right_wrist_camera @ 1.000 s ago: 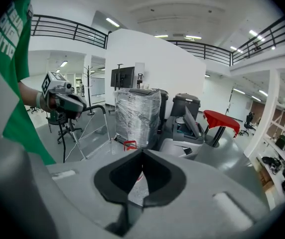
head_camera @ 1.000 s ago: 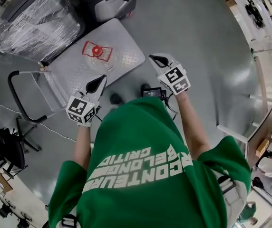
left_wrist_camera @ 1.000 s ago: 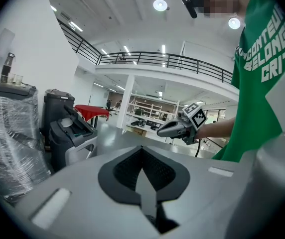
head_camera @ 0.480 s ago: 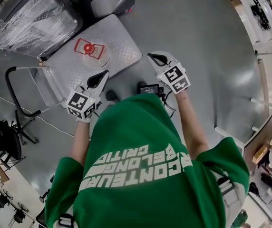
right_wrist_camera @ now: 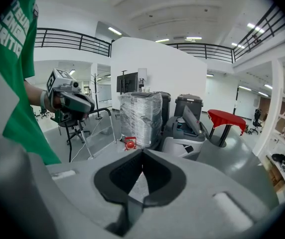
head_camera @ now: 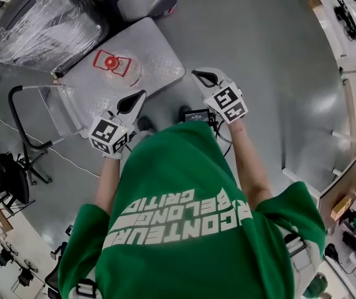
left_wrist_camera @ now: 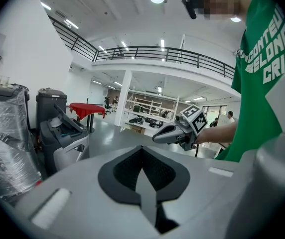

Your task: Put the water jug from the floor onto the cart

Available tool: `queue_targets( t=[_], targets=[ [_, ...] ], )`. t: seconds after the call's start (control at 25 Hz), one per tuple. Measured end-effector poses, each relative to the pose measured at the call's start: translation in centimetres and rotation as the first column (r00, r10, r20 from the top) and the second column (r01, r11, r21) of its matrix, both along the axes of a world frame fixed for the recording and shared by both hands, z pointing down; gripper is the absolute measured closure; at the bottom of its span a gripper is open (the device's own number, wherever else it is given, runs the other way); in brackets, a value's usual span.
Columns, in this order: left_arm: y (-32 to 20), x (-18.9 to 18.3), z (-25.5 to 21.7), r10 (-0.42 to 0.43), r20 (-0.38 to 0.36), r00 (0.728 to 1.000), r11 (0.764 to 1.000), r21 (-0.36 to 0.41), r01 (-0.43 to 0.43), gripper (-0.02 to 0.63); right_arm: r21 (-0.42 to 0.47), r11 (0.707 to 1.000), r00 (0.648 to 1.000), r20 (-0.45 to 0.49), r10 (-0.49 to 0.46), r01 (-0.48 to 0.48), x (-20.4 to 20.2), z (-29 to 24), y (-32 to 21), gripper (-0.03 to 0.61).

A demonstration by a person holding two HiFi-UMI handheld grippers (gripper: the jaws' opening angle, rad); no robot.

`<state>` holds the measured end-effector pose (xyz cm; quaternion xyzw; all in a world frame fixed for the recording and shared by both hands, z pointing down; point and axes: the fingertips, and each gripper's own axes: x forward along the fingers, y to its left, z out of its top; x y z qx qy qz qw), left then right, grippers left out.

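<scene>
Plastic water jug [head_camera: 117, 68] sits loose on the cart [head_camera: 160, 56]; bump the cart with your clenched, empty left tool [head_camera: 142, 94] or right tool [head_camera: 196, 74] and it may topple.

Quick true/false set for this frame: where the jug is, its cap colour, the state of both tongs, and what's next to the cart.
1. The water jug sits on the cart deck. True.
2. The right tongs are clamped on the jug. False: they are shut on nothing, held in the air short of the cart.
3. The jug's cap is blue. False: it is red.
4. A plastic-wrapped load stands next to the cart. True.
5. The left tongs are wide open. False: they are shut, with nothing between them.
</scene>
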<state>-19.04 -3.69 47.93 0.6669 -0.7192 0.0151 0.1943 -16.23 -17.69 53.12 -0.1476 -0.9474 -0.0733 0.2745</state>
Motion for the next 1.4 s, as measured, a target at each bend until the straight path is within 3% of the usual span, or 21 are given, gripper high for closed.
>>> queue_targets(
  t=[0.68,1.4],
  targets=[
    [-4.0,2.9,0.2,0.018,-0.002,1.000,1.000,0.004,-0.018,0.604,-0.023,1.000,1.000,-0.009,-0.014,0.014,2.9,0.3,-1.8,0.586],
    [-3.8,2.2,0.7,-0.008,-0.003,1.000,1.000,-0.002,0.008,0.604,-0.027,0.999,0.999,-0.013,-0.029,0.028,2.3,0.7,-2.0,0.586]
  ],
)
